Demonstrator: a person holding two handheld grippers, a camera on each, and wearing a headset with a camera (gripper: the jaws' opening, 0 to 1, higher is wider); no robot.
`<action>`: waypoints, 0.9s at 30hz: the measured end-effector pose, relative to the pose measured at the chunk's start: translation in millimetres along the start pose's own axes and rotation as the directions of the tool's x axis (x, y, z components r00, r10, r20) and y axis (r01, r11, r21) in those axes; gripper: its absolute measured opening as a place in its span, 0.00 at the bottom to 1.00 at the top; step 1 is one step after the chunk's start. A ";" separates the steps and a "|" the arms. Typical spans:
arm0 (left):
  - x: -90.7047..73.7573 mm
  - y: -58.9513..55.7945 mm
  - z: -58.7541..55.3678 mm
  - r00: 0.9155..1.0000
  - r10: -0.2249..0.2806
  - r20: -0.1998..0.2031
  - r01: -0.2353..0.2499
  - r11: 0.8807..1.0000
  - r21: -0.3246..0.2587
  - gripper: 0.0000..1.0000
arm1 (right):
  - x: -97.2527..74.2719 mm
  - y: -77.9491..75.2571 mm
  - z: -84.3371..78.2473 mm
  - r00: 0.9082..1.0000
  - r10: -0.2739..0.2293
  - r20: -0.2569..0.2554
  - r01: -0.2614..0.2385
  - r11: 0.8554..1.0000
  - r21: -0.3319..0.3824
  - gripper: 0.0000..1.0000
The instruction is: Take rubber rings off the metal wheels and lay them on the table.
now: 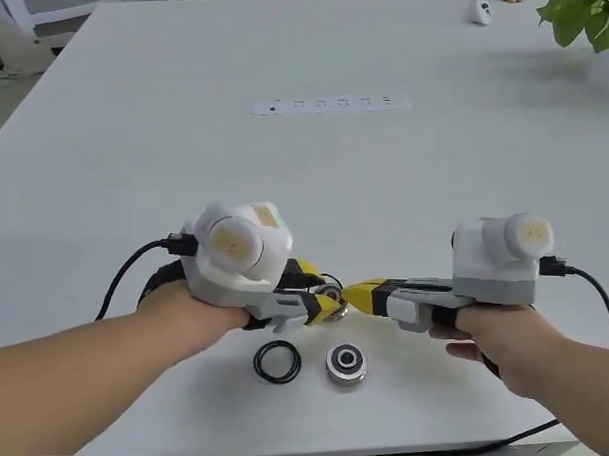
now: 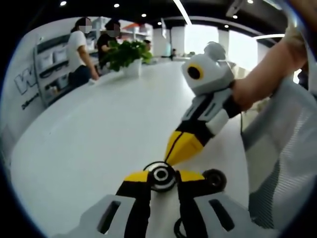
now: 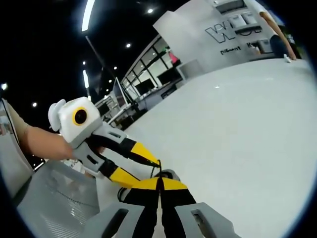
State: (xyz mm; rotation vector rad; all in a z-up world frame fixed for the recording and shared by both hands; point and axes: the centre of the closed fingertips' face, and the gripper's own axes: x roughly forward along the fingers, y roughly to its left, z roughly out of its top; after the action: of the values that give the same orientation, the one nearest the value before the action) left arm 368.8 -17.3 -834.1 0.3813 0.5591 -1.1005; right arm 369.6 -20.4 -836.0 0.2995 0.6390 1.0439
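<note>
A small metal wheel [image 1: 330, 290] hangs above the table's near edge, and my left gripper [image 1: 325, 303] is shut on it; the left gripper view has the wheel [image 2: 162, 175] between my yellow jaw tips [image 2: 162, 178]. My right gripper [image 1: 351, 295] comes in from the right and meets the wheel tip to tip. Its jaws [image 3: 159, 181] are shut on a thin black rubber ring [image 3: 157, 166] drawn away from the wheel [image 3: 169, 174]. A loose black rubber ring [image 1: 277, 361] and a bare metal wheel [image 1: 346, 362] lie on the white table [image 1: 316, 188] just below.
A white power strip [image 1: 331, 103] lies mid-table. A small white object [image 1: 480, 9] and a green plant [image 1: 587, 18] stand at the far right. Black cables trail from both grippers. Two people [image 2: 79, 54] stand by shelves beyond the table's far end.
</note>
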 end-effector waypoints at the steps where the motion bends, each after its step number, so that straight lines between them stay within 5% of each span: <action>1: -2.2 -1.0 0.8 1.000 -0.002 0.002 0.002 1.000 0.002 0.22 | 0.0 -0.4 0.4 1.000 -0.001 0.000 0.001 1.000 -0.001 0.00; 27: -66.9 -7.1 10.8 0.995 0.017 0.098 -0.008 0.997 -0.083 0.43 | -3.4 20.6 15.9 0.999 0.043 0.021 -0.042 0.999 -0.021 0.00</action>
State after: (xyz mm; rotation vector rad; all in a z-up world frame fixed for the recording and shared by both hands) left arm 342.2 22.4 -785.6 0.2569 0.5126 -1.0746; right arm 363.7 -12.3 -811.8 0.3074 0.6050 1.0859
